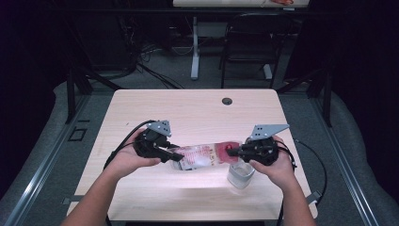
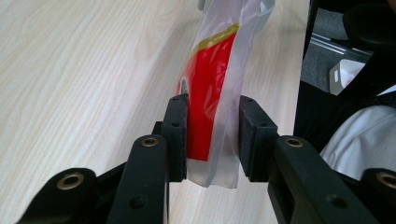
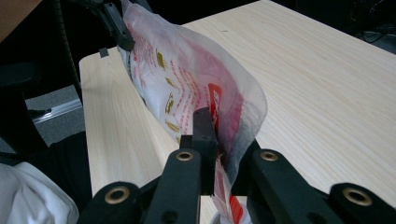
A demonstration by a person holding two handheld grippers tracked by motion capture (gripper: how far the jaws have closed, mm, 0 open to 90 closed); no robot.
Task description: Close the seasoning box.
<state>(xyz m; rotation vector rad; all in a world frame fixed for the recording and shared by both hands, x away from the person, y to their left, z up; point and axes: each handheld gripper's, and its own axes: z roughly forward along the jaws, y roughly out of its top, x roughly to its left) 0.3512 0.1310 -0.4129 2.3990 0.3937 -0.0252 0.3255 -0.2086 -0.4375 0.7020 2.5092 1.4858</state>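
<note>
1. The work in hand looks like tipping the contents of a soft clear plastic pouch with red and gold print (image 1: 203,157) into a small clear glass cup (image 1: 241,175) that stands on the pale wooden worktop (image 1: 193,108).

2. Done so far: the pouch is off the worktop and held stretched between the two claws, lying roughly level, with its red end above and just behind the cup.

3. The left claw (image 1: 168,154) holds the end of the pouch farthest from the cup. In the left gripper view its pads (image 2: 179,135) stand on either side of the red-printed film (image 2: 212,88); one pad touches the film, while a gap seems to remain at the other, so I judge a loose grip and cannot tell whether it truly clamps.

4. The right claw (image 1: 234,151) is at the cup end of the pouch. In the right gripper view the film (image 3: 187,84) runs down between its jaws, which stand close on it, so it is clenched on the pouch, and the rim of the cup shows directly below.

5. Left to do, as I judge it: the cup looks empty or nearly so, and nothing is seen falling, so the pour has not started or has barely begun. The far end needs raising so the contents slide towards the cup.

6. Whether the cup end of the pouch is already open cannot be told.
</note>
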